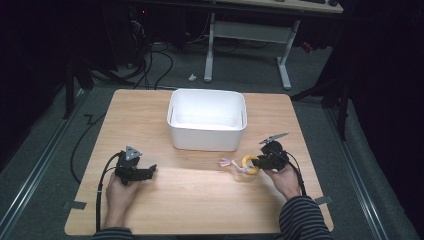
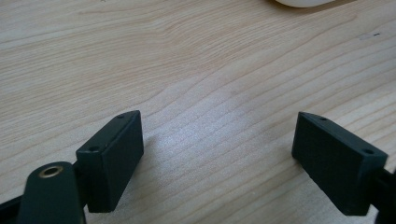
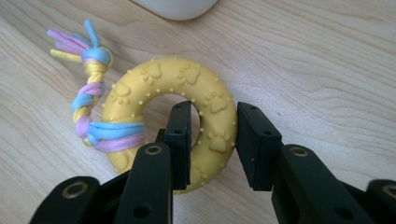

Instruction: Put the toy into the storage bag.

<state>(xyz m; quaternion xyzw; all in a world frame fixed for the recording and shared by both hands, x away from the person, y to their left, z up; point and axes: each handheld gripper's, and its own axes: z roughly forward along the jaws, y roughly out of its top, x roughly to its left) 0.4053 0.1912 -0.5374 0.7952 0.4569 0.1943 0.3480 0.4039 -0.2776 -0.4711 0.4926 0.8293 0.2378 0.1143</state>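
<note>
one wooden table [image 1: 200,200] carried everything i was working over. ahead of both grippers, toward its far half, stood a white bin [image 1: 207,120], upright with its mouth facing up; a curve of its pale base showed just past the toy in my right gripper view. my left gripper [image 1: 151,170] sat low over bare wood, well to the left of the bin's near wall, with its jaws spread wide and nothing between them. my right gripper [image 1: 256,162] was clamped on the yellow ring toy [image 3: 170,121]: one jaw stood inside the ring's hole, the other pressed the outer edge, so the rubber band of the ring, stamped with paw prints, was pinched between them. the ring lay on the table, near the bin's front right corner. beyond the jaws and to their left, a braided rope [image 3: 91,100] in pink, blue and yellow was wrapped around the ring, its knotted, frayed tail pointing away from the gripper.
</note>
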